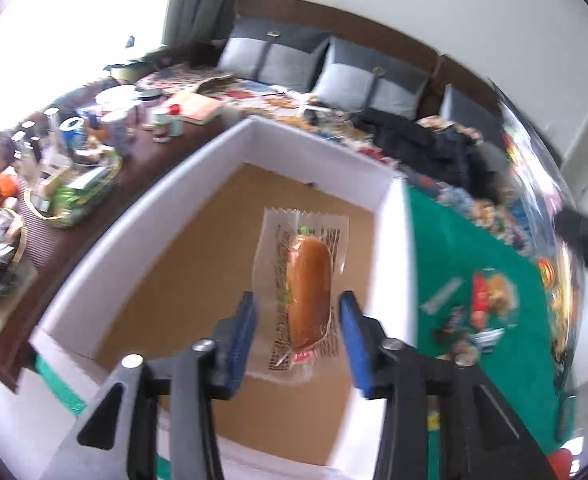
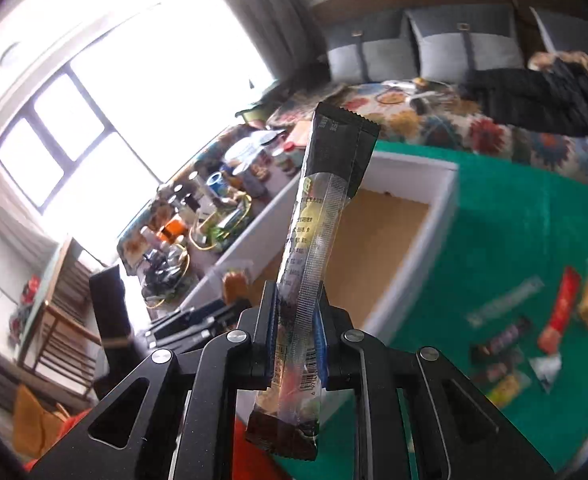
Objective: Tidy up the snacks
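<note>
A green cloth-covered table (image 2: 514, 232) fills the foreground, with a cluttered wooden sideboard and a sofa behind it. On the table stands a large white-walled cardboard box (image 1: 133, 224) with a brown floor. Inside it, near the right wall, is a clear-wrapped bread roll (image 1: 308, 292). The left gripper (image 1: 298, 340) hangs above it with its blue pads spread wide on either side, touching nothing, so the roll looks just released. The right gripper (image 2: 296, 332) is clamped on a long, clear and black snack stick packet (image 2: 314, 248), held upright beside the box. Several loose snack packets (image 2: 534, 328) lie on the cloth, blurred. Judging by this, packing is at an early stage; next, the stick packet needs carrying over the wall and lowering in.
</note>
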